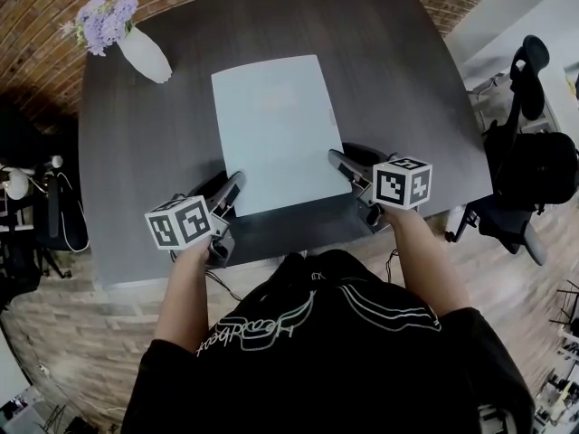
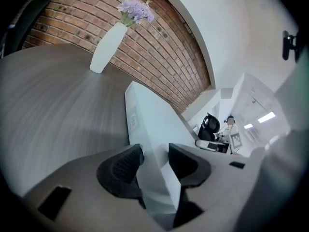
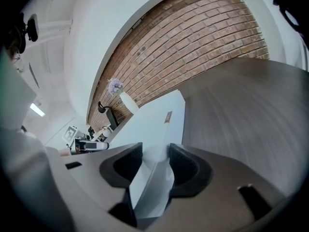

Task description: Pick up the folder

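Got the folder (image 1: 271, 129) by its near edge. My left claw (image 2: 154, 158) is pinching the near-left corner and my right claw (image 3: 154, 153) the near-right side, pads tight on the cover. The far end looks like it's resting mid-surface (image 1: 407, 89). I reckon the grab is done. Next up is the lift, with both hands rising together and level, or it'll sag or slip.

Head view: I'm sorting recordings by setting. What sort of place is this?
Probably an office or meeting room: a large dark table, a pale folder over it, and a black office chair beside it, all in front of a brick wall.
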The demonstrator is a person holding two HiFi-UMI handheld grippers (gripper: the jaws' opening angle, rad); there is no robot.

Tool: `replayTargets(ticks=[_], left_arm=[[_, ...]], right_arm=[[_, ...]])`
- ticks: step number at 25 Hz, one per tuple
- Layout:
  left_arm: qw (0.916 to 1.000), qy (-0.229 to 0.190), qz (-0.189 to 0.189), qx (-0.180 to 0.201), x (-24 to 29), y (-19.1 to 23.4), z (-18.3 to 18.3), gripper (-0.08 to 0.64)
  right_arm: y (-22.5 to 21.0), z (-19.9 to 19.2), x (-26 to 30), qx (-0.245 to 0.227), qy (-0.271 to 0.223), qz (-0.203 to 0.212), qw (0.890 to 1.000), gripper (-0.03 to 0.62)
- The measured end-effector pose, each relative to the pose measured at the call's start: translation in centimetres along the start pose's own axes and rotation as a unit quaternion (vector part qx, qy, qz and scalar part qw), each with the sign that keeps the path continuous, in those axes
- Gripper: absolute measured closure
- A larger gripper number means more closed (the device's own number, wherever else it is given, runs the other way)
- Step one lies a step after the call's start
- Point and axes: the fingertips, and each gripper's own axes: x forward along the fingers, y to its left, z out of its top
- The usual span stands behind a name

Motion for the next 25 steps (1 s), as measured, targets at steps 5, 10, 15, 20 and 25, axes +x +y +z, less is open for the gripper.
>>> replayTargets(ticks=[5, 10, 15, 20, 25], left_arm=[[0.9999, 0.004, 0.004, 0.009, -1.2, -1.0, -1.9, 0.376], [0.9999, 0.004, 0.016, 0.001, -2.7, -2.0, -4.5, 0.377], [0.9995, 0.003, 0.029, -0.009, -4.1, -3.4, -7.5, 0.379], [0.9992, 0.000, 0.036, -0.016, -5.6, -4.1, -9.7, 0.379], [0.9989, -0.008, 0.041, -0.021, -6.6, -5.1, -11.8, 0.380]], right_arm=[[0.9, -1.9, -1.7, 0.001, 0.002, 0.002, 1.000, 0.435], [1.8, -4.1, -3.5, -0.001, 0.011, 0.007, 1.000, 0.434], [2.5, -6.3, -5.4, -0.007, 0.025, 0.016, 1.000, 0.435], [3.4, -8.0, -6.7, -0.013, 0.032, 0.022, 0.999, 0.435], [3.9, -9.7, -8.3, -0.016, 0.029, 0.024, 0.999, 0.434]])
